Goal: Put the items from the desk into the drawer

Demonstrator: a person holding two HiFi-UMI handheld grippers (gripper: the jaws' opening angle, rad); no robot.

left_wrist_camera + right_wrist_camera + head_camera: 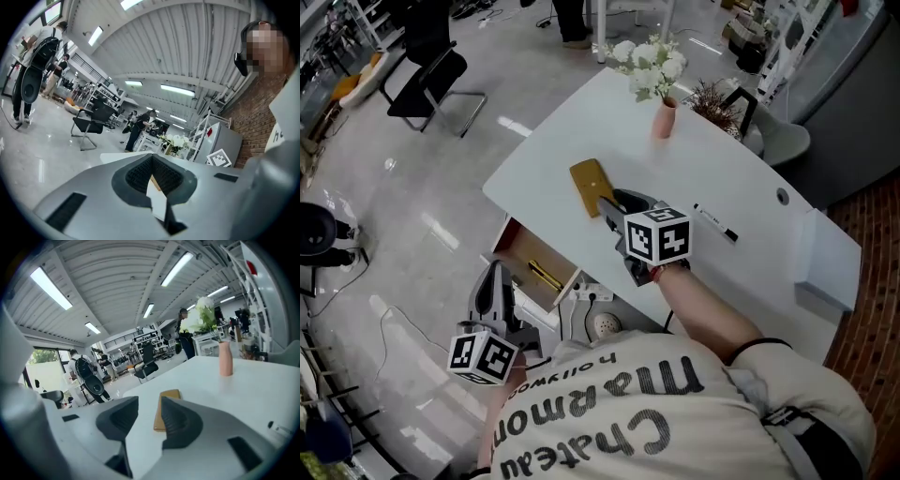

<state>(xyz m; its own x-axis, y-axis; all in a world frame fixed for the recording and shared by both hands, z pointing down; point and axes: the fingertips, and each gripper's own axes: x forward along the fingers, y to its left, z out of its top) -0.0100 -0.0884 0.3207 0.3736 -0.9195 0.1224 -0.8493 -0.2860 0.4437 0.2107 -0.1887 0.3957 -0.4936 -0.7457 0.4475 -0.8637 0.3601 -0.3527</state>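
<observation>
Right gripper view has the right gripper (pixel 149 404) with its jaws partly apart and nothing pressed between the pads. The flat tan item (pixel 158 416) lies on the white desk (pixel 262 390) just past the tips, partly behind the right-hand jaw, not centred in the gap. That offset is the main risk, as I judge it. If the jaws close from here, one pad could land on top of the item instead of beside it, so it skids or gets pinched by a corner only. In the head view the flat tan item (pixel 589 186) sits close to the desk's left edge, so a shove from the right gripper (pixel 617 206) might send it over onto the floor. Lying flat and thin, it gives little edge to catch, and a shallow hold could pivot and slip on the way to the open drawer (pixel 525 246), below the desk's near-left edge. A yellow thing (pixel 546 275) already lies in that drawer. The left gripper (pixel 494 274) hangs just beside the drawer, jaws together and empty in its own view (pixel 151 159), and could get in the way of the drop. The marker pen (pixel 715 223) lies to the right and may roll if brushed; the pink vase (pixel 664 118) stands well apart.
</observation>
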